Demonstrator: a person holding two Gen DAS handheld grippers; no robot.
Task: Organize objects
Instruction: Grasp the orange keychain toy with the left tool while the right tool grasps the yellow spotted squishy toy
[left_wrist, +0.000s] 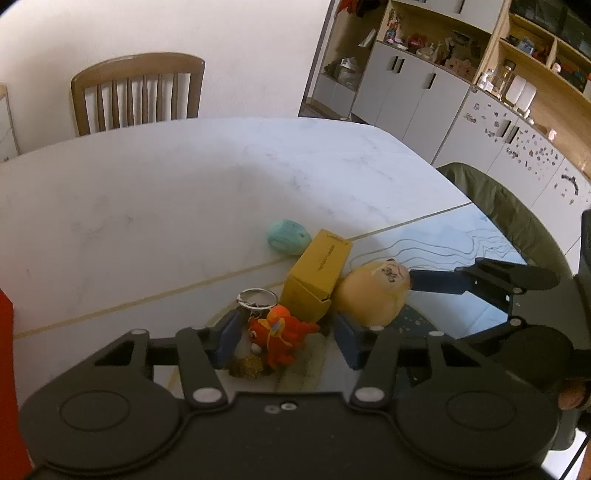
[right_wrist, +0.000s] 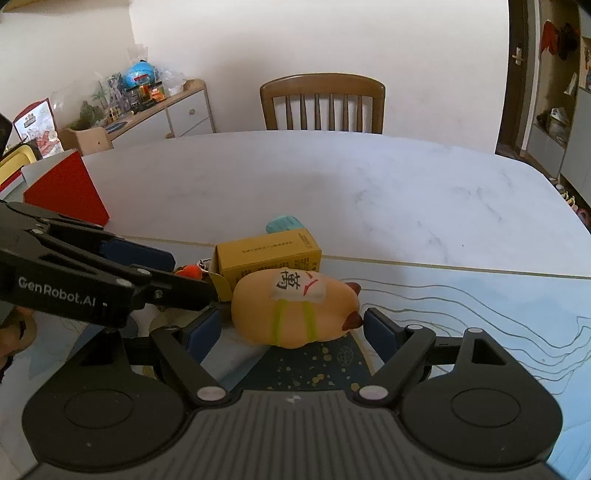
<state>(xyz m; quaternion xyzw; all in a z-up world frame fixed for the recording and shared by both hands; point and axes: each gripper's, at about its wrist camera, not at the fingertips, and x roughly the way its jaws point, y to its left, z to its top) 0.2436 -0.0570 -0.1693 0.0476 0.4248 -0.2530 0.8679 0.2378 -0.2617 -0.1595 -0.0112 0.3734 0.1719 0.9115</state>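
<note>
Grippers both spread wide: left gripper (left_wrist: 286, 338) straddles the orange plush keychain (left_wrist: 281, 334), right gripper (right_wrist: 293, 332) flanks the squishy peach-yellow toy (right_wrist: 295, 310). Both toys sit touching the yellow cardboard box (right_wrist: 267, 254) on the white marble table (right_wrist: 332, 184).

White marble-patterned tabletop (right_wrist: 369, 192) with a pale blue line-drawn mat (right_wrist: 480, 314) at its near edge. Brown wooden slat-back chair (right_wrist: 322, 103) at the far side. Grey-and-wood wall shelving unit (left_wrist: 461, 74); low white sideboard (right_wrist: 177, 110) carrying assorted toys.
</note>
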